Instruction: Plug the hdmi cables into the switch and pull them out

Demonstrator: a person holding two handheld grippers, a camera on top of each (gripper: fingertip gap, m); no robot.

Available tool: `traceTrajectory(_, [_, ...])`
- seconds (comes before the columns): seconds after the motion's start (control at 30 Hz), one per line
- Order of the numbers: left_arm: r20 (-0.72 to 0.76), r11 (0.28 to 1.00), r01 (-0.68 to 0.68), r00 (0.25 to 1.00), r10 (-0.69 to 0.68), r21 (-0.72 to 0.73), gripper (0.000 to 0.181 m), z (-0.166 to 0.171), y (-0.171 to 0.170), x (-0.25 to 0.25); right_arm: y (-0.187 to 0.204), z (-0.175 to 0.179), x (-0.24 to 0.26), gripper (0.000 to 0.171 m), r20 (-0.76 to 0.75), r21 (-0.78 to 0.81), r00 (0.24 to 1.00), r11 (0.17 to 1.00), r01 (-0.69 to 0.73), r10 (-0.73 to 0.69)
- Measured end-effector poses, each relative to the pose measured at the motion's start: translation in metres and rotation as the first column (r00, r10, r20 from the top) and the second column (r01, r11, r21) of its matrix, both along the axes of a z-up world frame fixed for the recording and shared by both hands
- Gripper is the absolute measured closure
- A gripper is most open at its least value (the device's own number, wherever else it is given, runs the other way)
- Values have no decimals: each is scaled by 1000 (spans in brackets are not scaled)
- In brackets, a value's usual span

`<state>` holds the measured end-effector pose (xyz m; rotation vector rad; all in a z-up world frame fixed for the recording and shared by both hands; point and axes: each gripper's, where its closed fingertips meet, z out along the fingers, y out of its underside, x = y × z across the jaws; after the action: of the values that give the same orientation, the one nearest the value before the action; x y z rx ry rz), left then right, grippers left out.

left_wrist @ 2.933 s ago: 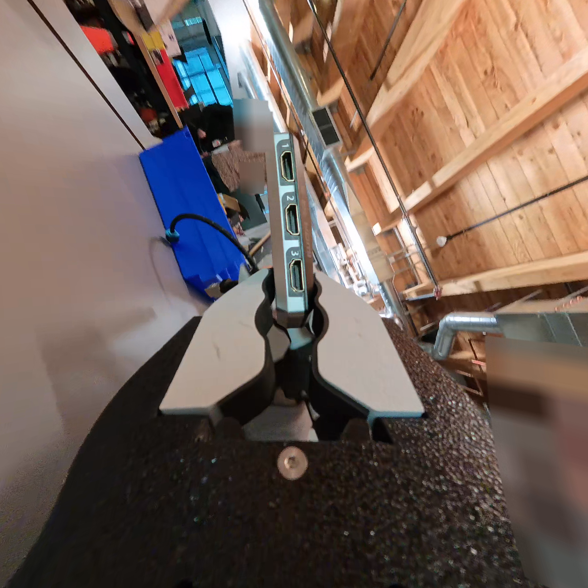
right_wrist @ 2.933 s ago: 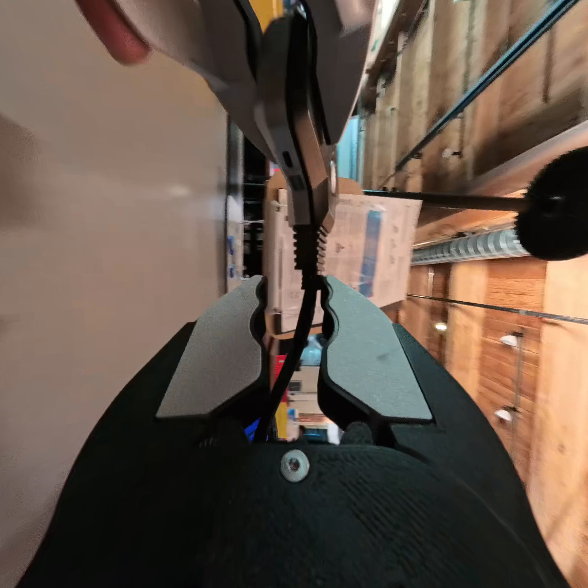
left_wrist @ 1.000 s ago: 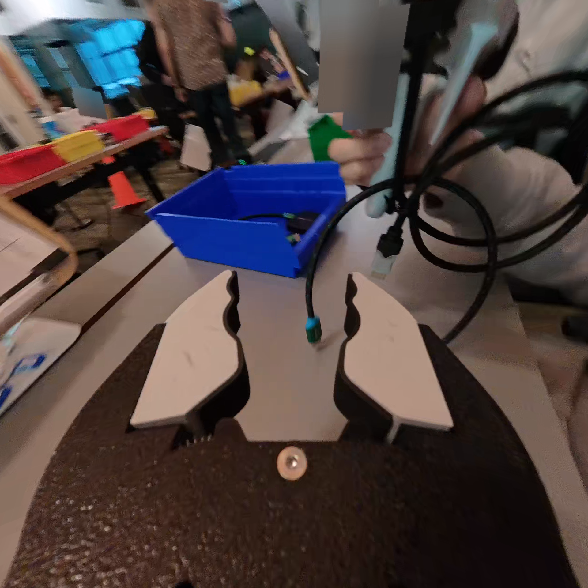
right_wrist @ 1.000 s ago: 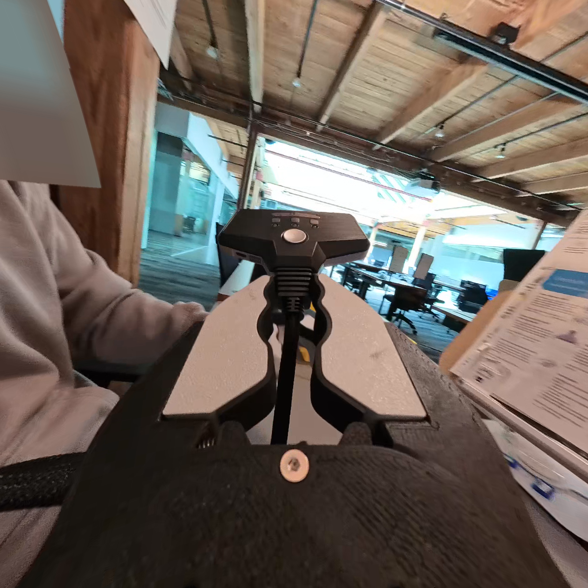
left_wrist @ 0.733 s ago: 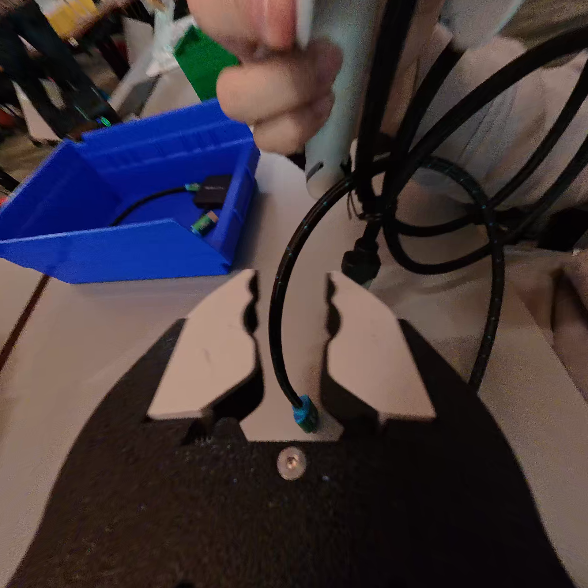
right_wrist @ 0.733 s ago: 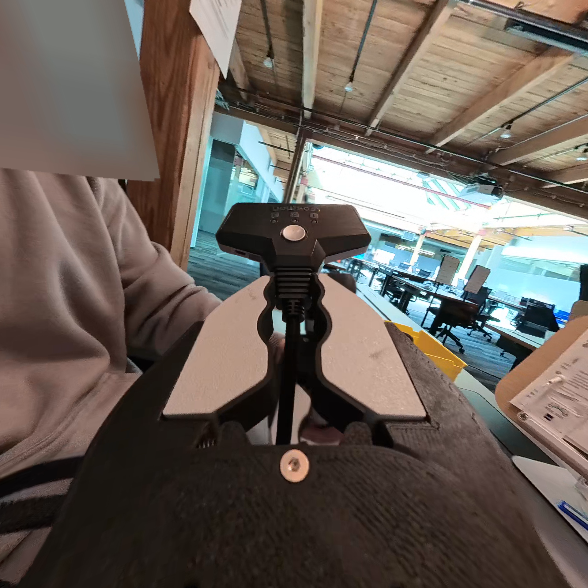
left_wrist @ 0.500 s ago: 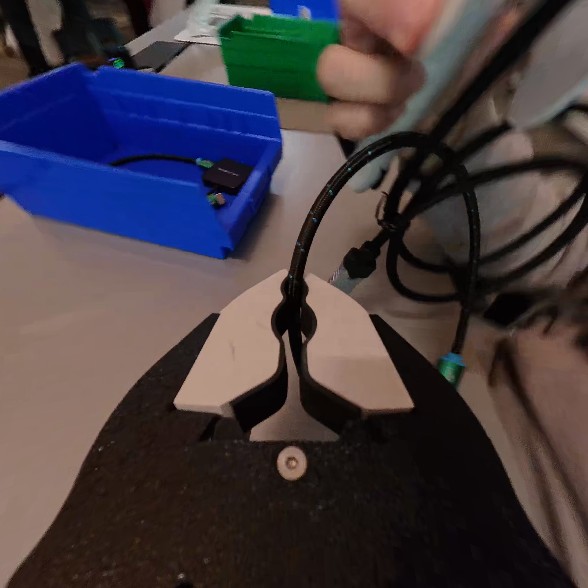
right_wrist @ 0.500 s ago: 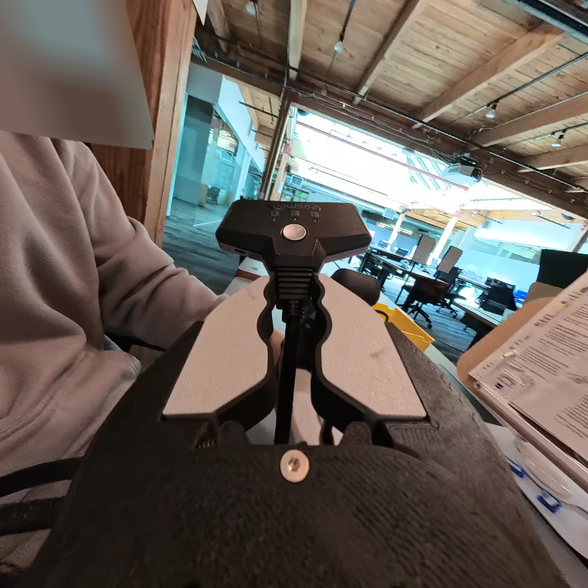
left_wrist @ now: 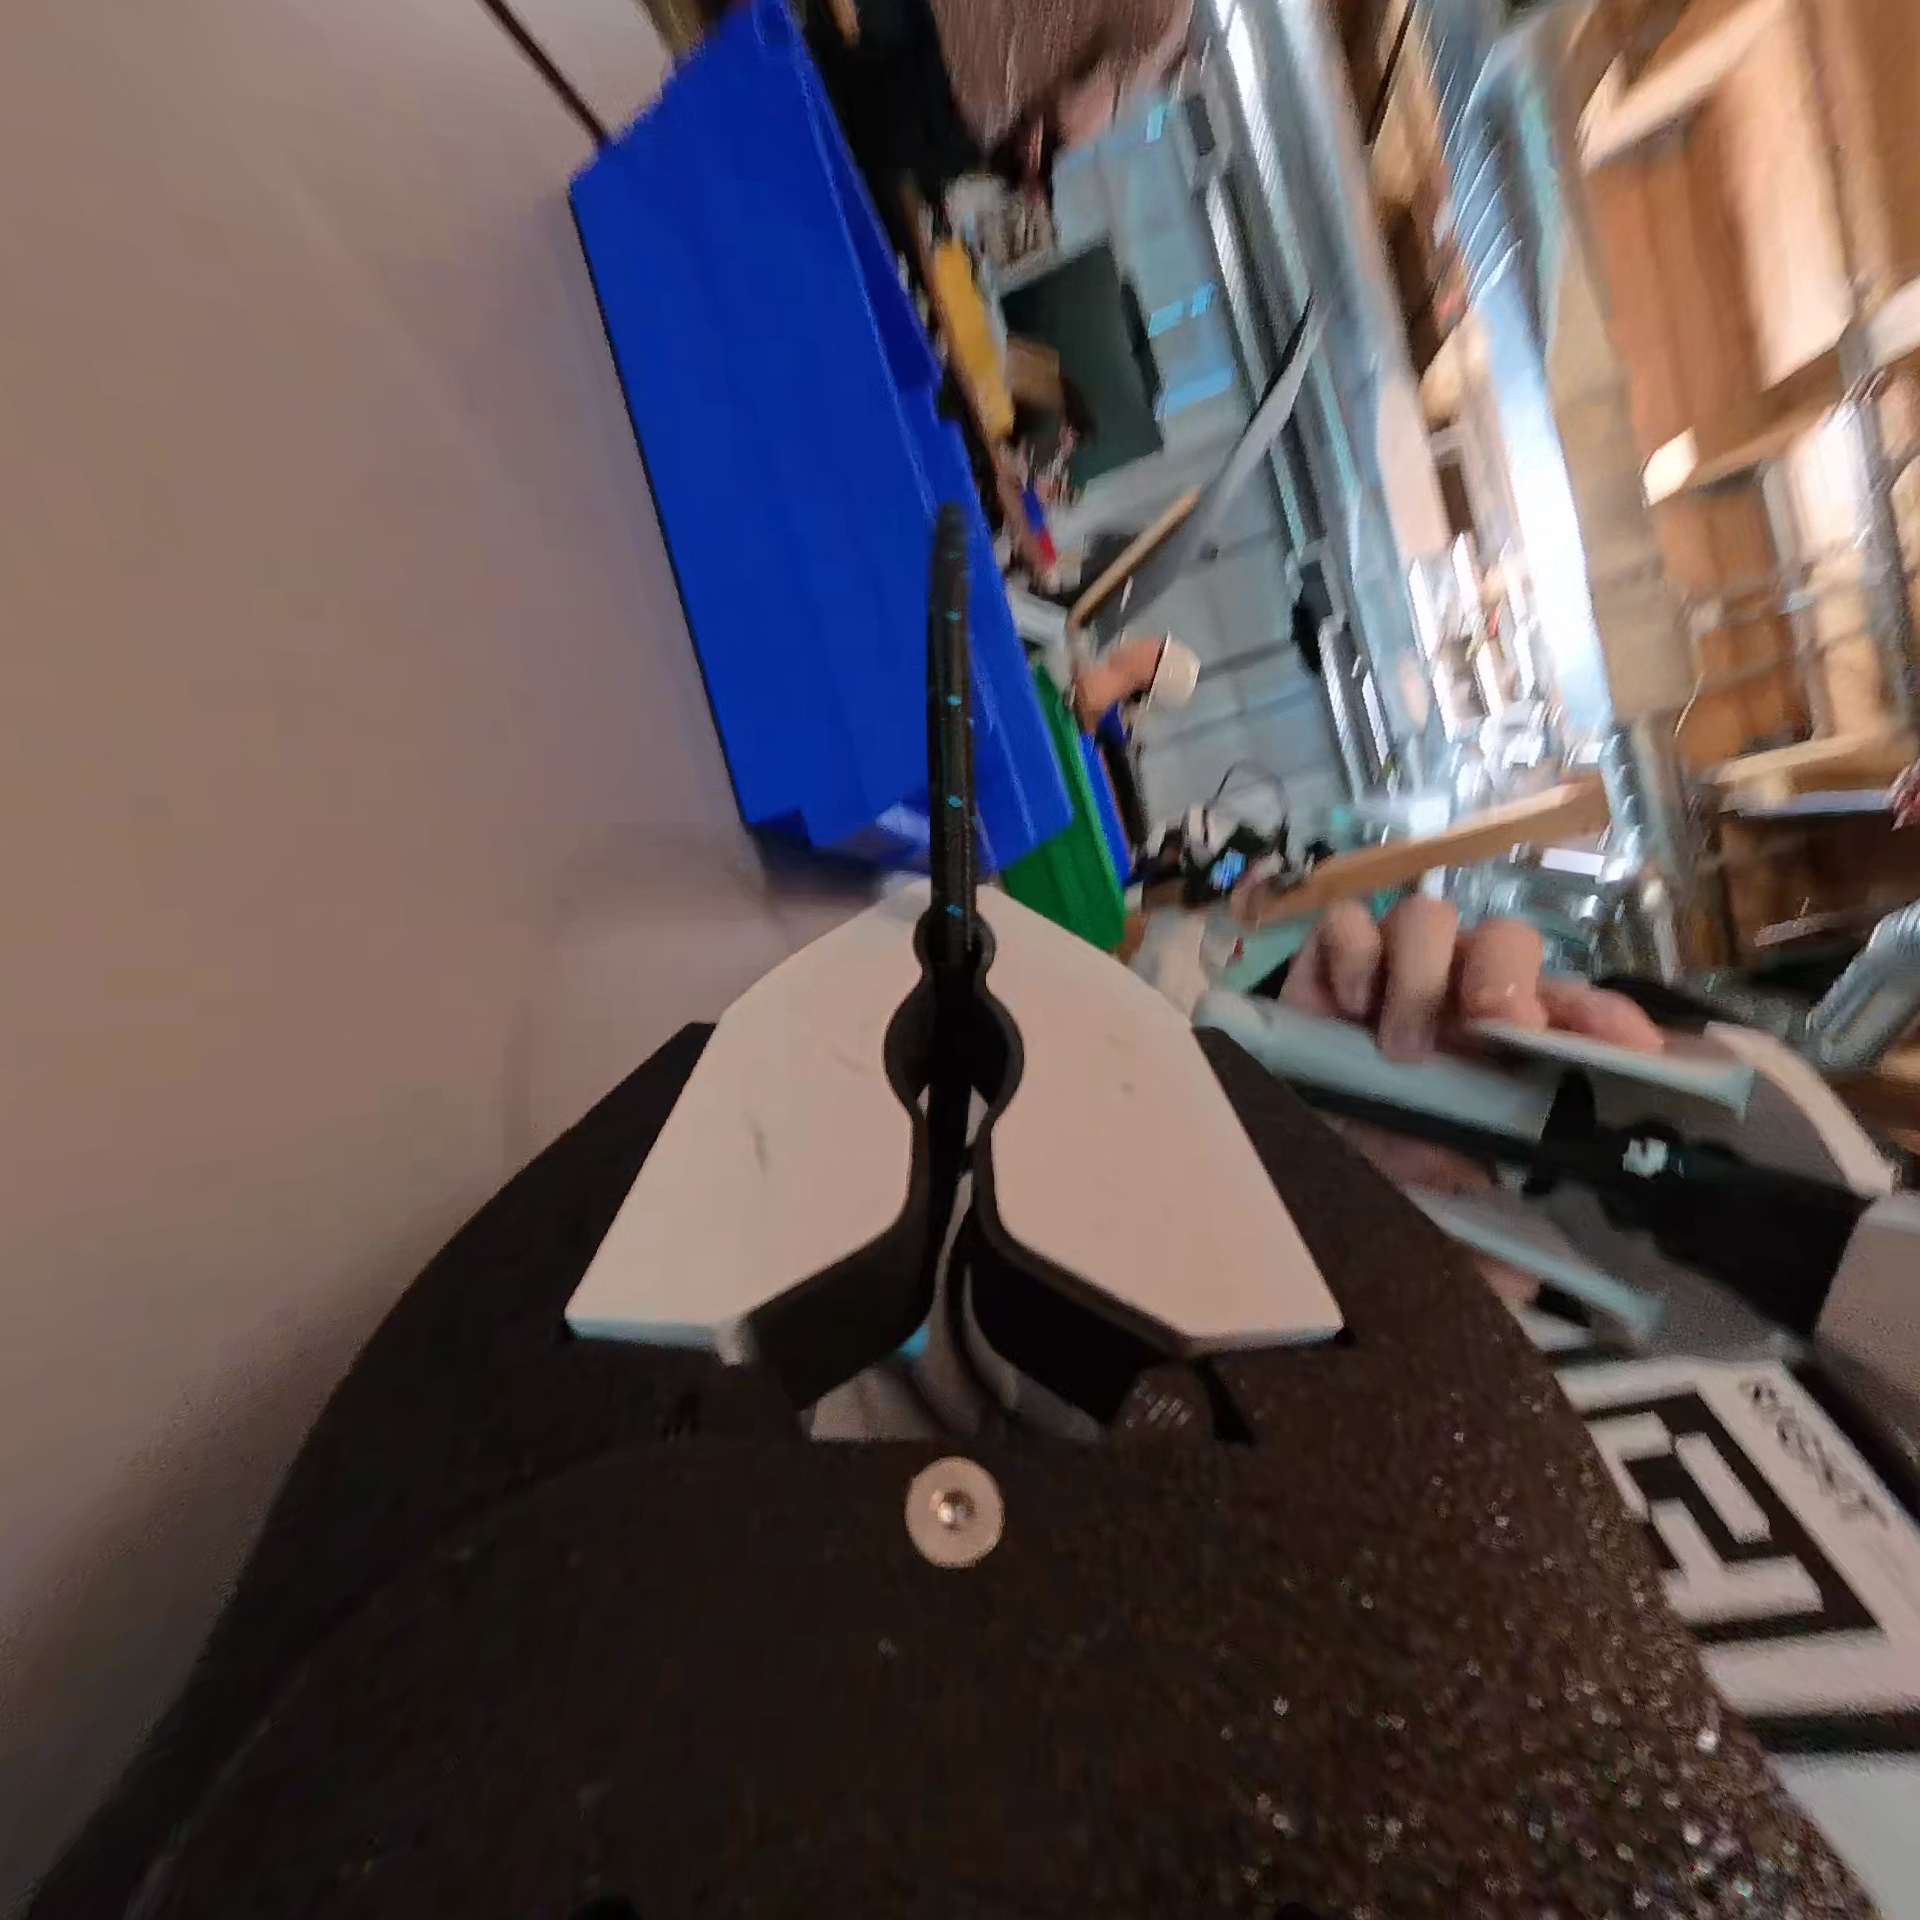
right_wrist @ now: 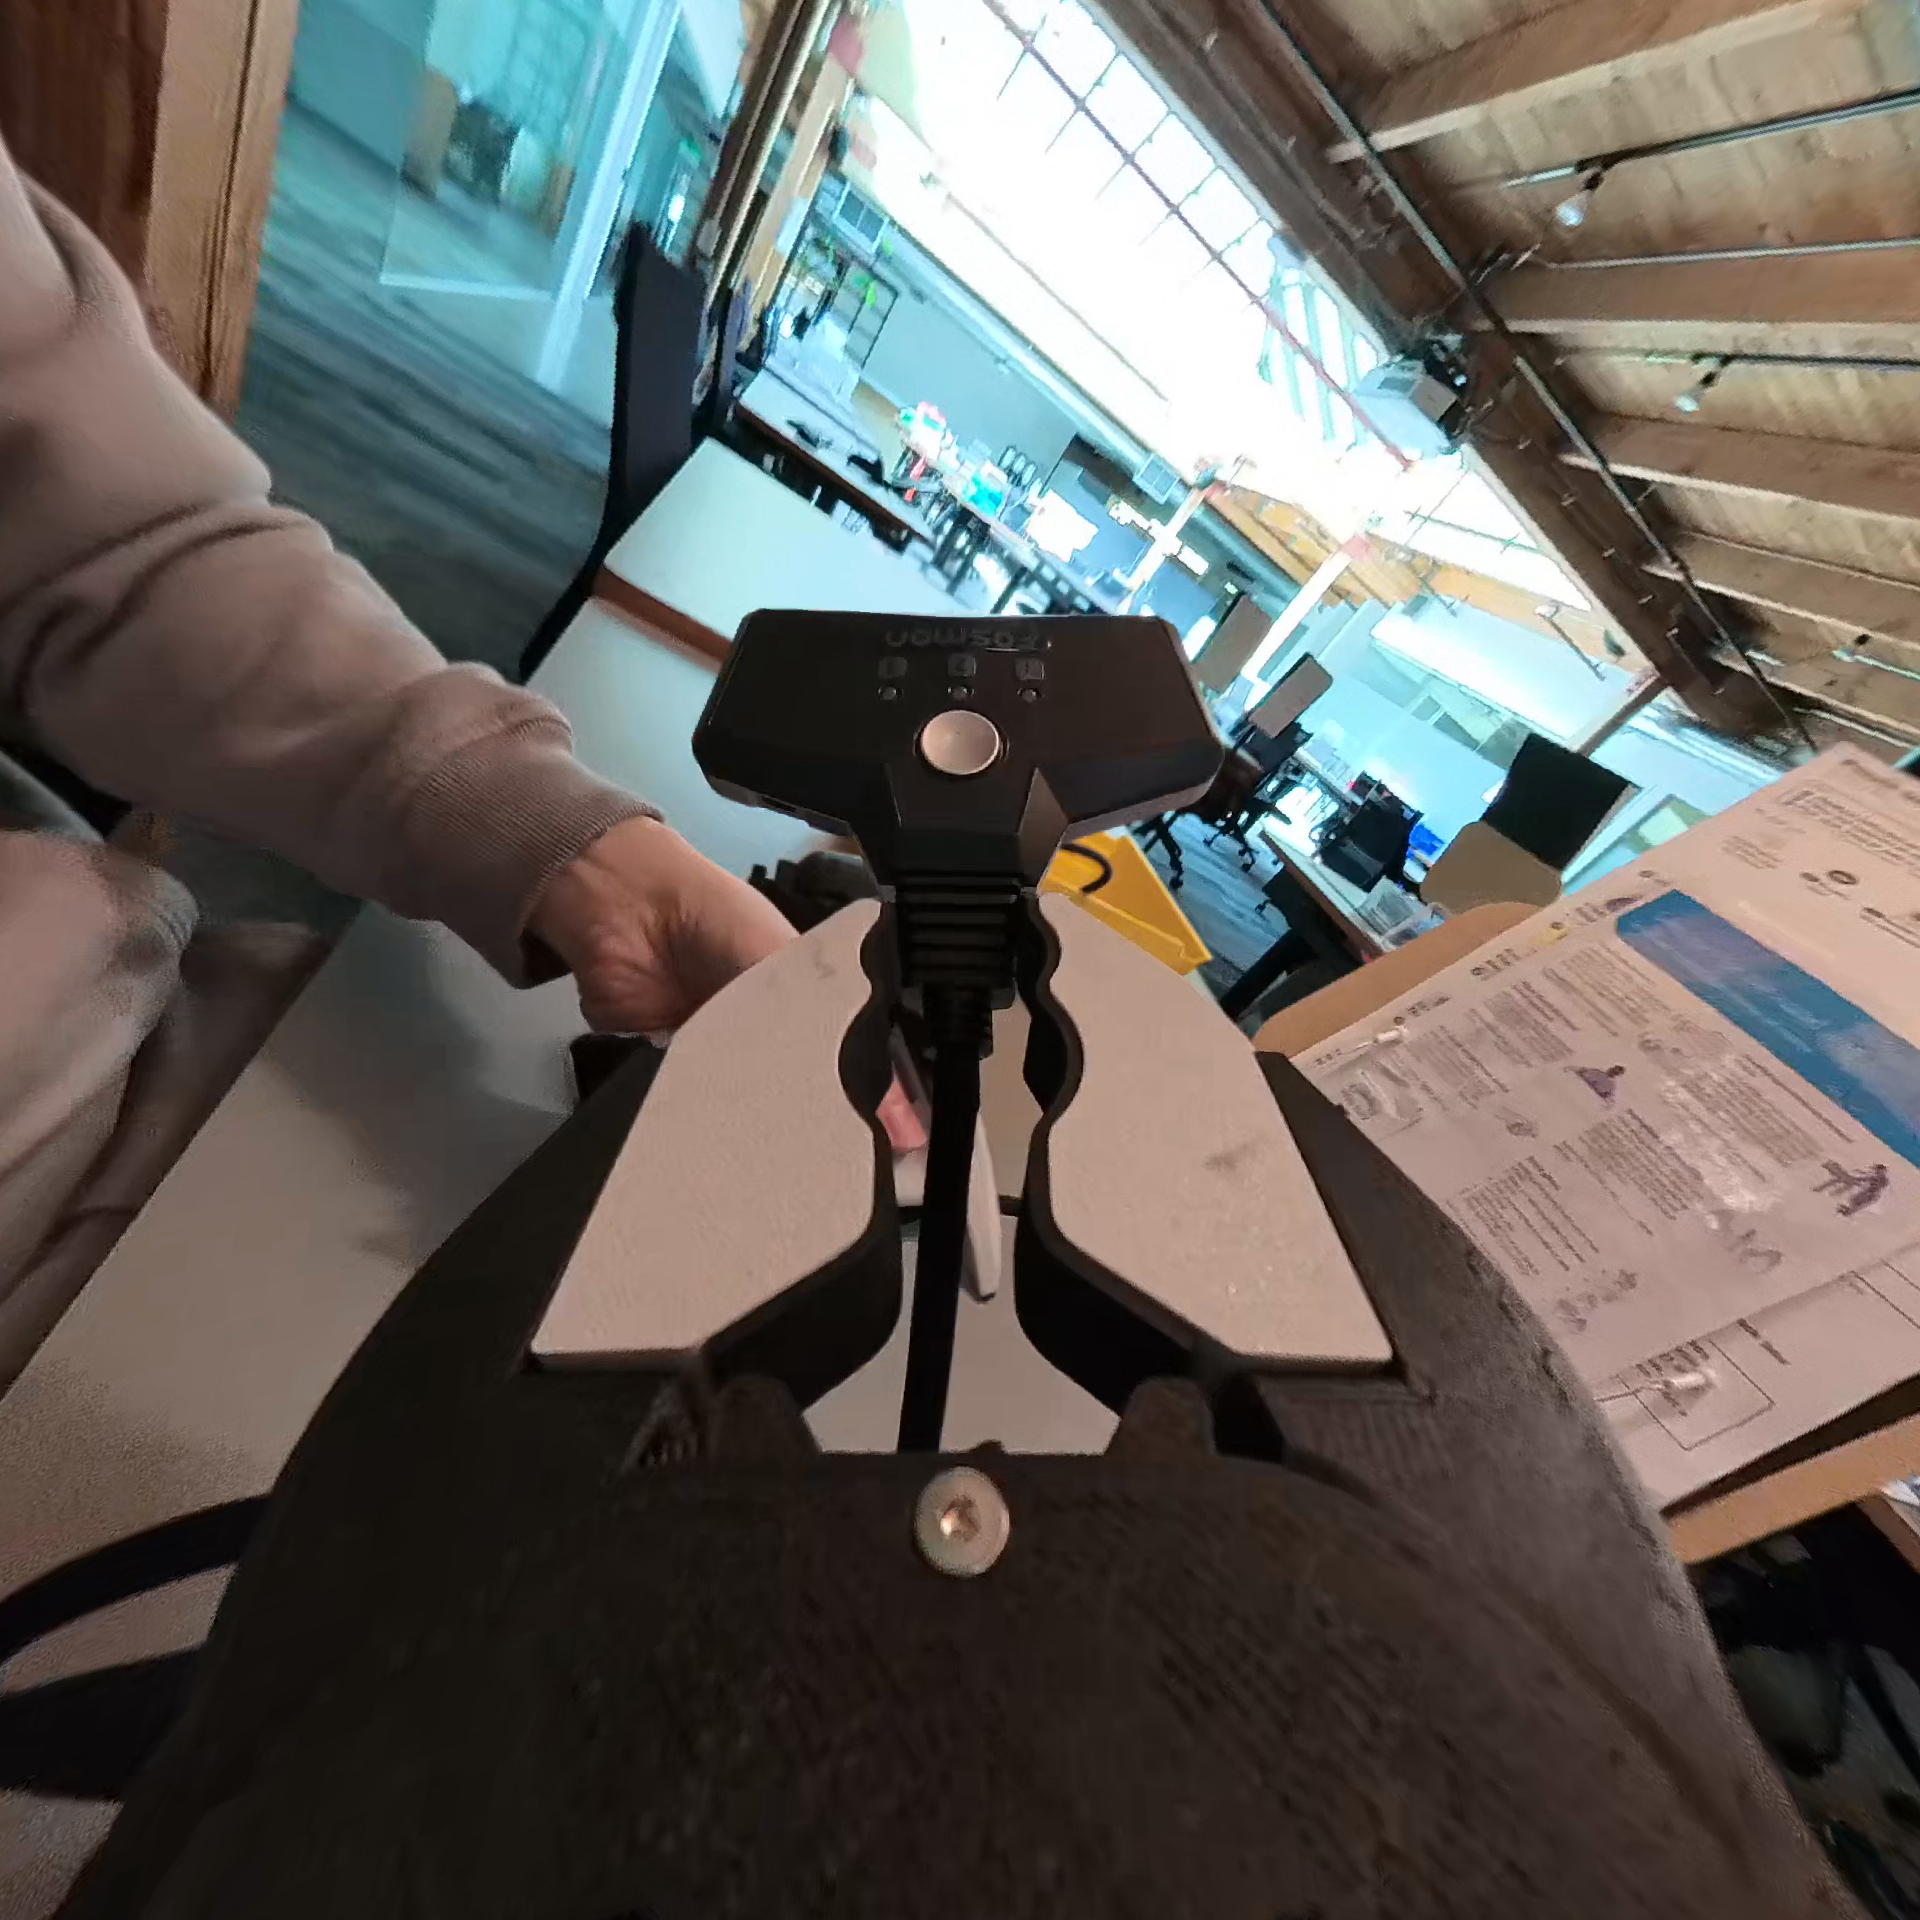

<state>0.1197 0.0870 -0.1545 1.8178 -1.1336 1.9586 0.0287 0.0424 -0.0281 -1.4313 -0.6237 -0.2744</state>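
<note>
My left gripper point(left_wrist: 951, 940) is shut on a black braided HDMI cable point(left_wrist: 951, 727) with blue flecks; the cable sticks out past the fingertips and its plug is hidden. The view is rolled sideways. My right gripper point(right_wrist: 958, 914) is shut on the ribbed cable neck of the black HDMI switch point(right_wrist: 956, 717), which it holds up in the air with its round silver button facing me. The right gripper's body point(left_wrist: 1621, 1143), held by a hand point(left_wrist: 1434, 966), shows at the right of the left wrist view. The person's left hand point(right_wrist: 665, 945) shows behind the right fingers.
A blue bin point(left_wrist: 790, 499) and a green bin point(left_wrist: 1070, 873) stand on the grey table point(left_wrist: 312, 623). A clipboard with printed sheets point(right_wrist: 1662, 1101) leans at the right of the right wrist view. A yellow bin point(right_wrist: 1132, 904) lies behind the switch.
My left gripper closed on the braided cable, then lifted and rolled sideways with it. My right gripper kept hold of the switch and tilted.
</note>
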Motion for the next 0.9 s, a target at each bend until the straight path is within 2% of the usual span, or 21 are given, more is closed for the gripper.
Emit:
traceTrajectory(0.13, [50,961,-241,967,250,-134,181,11,13,11,26,-20,-10,150,97,-76,995,997,33,-25])
traceTrajectory(0.2, [67,926,-335,934,351,-173,181,13,38,16,28,-21,-14,150,104,-75,994,997,26,-18])
traceTrajectory(0.27, [80,916,-365,921,382,-166,181,11,61,14,21,-15,-13,150,88,-52,996,998,20,-15])
traceTrajectory(0.4, [164,907,-419,898,407,42,181,6,106,-5,-3,5,6,150,12,49,999,998,40,-40])
traceTrajectory(0.6, [72,835,-349,933,353,425,176,-38,169,-34,-28,16,51,150,-131,145,981,976,162,-143])
traceTrajectory(0.7, [14,698,-228,954,298,679,164,-64,192,-48,-32,9,68,150,-204,141,964,969,203,-172])
traceTrajectory(0.83, [-39,497,-93,967,250,863,143,-81,211,-58,-23,-1,83,149,-305,139,937,965,223,-173])
traceTrajectory(0.9, [1,380,-91,973,230,921,131,-76,219,-59,-16,-7,84,150,-352,131,924,969,208,-151])
